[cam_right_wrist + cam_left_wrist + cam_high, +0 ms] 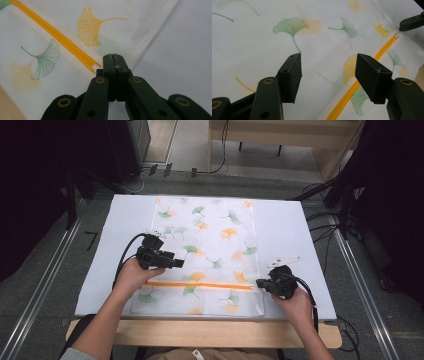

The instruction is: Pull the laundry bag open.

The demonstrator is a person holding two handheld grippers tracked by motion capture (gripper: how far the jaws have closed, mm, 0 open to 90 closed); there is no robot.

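We count one white cloth bag (210,240) printed with ginkgo leaves, and one orange zipper (200,284) across it. It lies on one white table (285,230). We see two hands, each with one gripper: left gripper (172,261), right gripper (260,282).

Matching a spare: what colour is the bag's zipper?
Orange-yellow zipper, clearest in the right gripper view.

A white cloth bag (210,255) is showing green and orange ginkgo leaves — its zipper (200,284) glowing orange — on a pale-blue surface (285,235).
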